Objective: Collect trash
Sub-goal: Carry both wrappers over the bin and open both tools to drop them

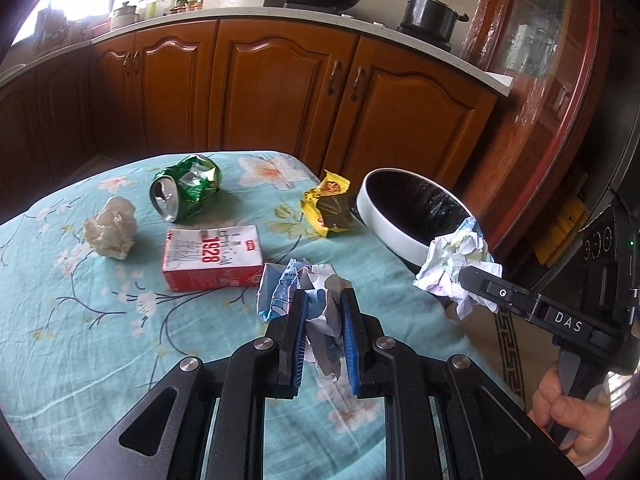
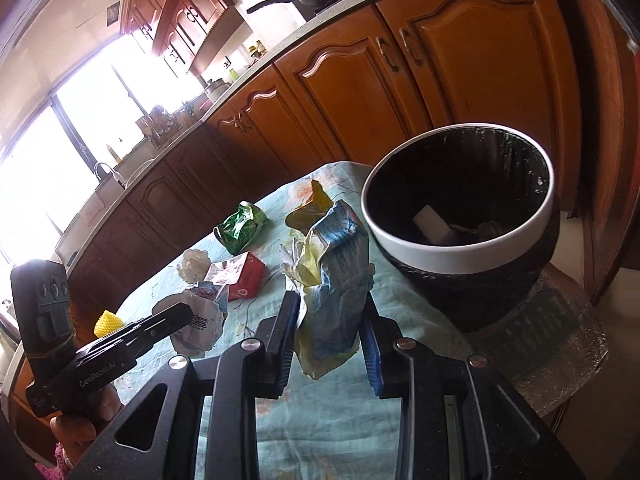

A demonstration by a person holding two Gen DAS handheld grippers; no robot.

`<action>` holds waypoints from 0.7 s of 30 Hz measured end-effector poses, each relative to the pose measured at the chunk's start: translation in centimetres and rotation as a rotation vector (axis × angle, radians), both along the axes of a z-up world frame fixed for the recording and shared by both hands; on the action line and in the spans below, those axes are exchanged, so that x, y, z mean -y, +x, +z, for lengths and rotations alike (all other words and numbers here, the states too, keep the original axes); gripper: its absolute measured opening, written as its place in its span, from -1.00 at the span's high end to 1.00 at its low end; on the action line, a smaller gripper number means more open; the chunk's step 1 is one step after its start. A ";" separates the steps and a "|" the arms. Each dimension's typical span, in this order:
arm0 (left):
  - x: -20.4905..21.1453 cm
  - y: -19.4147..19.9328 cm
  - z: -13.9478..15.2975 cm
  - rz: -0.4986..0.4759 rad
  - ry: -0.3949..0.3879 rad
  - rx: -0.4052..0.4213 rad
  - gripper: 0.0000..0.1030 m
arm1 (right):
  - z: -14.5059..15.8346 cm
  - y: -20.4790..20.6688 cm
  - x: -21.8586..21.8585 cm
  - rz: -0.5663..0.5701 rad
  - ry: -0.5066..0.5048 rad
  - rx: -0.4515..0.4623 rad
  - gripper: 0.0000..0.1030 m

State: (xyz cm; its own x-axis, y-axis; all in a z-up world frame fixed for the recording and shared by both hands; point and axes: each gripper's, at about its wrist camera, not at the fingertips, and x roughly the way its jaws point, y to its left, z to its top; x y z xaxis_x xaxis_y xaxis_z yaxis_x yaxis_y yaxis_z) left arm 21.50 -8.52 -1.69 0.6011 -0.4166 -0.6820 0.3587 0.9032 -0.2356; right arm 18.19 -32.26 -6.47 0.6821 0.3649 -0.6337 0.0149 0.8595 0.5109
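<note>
My left gripper [image 1: 323, 300] is shut on a crumpled blue-and-white paper wad [image 1: 298, 284] just above the flowered tablecloth [image 1: 100, 340]. My right gripper [image 2: 332, 304] is shut on a crumpled blue, white and yellow wrapper [image 2: 336, 280], held in the air beside the black bin with a white rim [image 2: 460, 252]. That bin [image 1: 390, 228] and the right gripper's wad [image 1: 456, 264] also show in the left wrist view. On the table lie a crushed green can [image 1: 186, 192], a white tissue ball [image 1: 111, 227], a red-and-white carton [image 1: 212, 258] and a yellow snack wrapper [image 1: 329, 208].
The bin stands past the table's right edge and holds some trash, including a white piece [image 2: 432, 222]. Wooden kitchen cabinets [image 1: 280, 88] run behind the table. A small yellow object [image 2: 107, 322] sits at the table's left edge in the right wrist view.
</note>
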 end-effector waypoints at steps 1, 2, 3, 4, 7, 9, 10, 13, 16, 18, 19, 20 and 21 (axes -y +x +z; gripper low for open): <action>0.4 0.1 0.1 -0.008 0.000 0.000 0.70 | 0.1 -0.1 0.4 -0.007 -0.003 0.000 0.42; 0.9 0.2 0.0 -0.016 -0.001 -0.001 0.70 | 0.1 -0.3 0.8 -0.014 -0.005 -0.001 0.42; 1.3 0.4 0.0 -0.021 -0.002 -0.002 0.70 | 0.0 -0.3 1.2 -0.022 -0.006 -0.002 0.42; 1.6 0.5 -0.1 -0.025 -0.002 -0.002 0.70 | 0.0 -0.4 1.5 -0.028 -0.008 -0.002 0.42; 2.8 1.3 -0.2 -0.040 0.004 -0.001 0.70 | 0.1 -0.4 2.5 -0.043 -0.016 0.002 0.41; 3.7 1.8 -0.1 -0.051 0.002 0.000 0.70 | 0.2 -0.3 3.1 -0.053 -0.025 0.005 0.41; 4.2 2.0 -0.1 -0.055 0.001 0.000 0.70 | 0.2 -0.2 3.3 -0.057 -0.029 0.005 0.41; 5.5 2.8 0.0 -0.068 -0.001 0.005 0.70 | 0.5 0.2 4.1 -0.067 -0.043 0.010 0.40; 6.9 3.9 0.1 -0.078 -0.004 0.006 0.70 | 0.8 0.9 5.0 -0.079 -0.058 0.015 0.40; 7.8 4.7 0.2 -0.087 -0.003 0.006 0.70 | 1.1 1.4 5.6 -0.088 -0.071 0.022 0.39; 8.2 5.2 0.2 -0.091 -0.004 0.007 0.70 | 1.3 1.6 5.8 -0.090 -0.078 0.024 0.39; 8.7 5.7 0.2 -0.096 -0.006 0.006 0.70 | 1.3 1.8 6.2 -0.093 -0.084 0.025 0.38; 9.1 6.0 0.2 -0.098 -0.006 0.006 0.70 | 1.4 2.1 6.5 -0.098 -0.090 0.027 0.37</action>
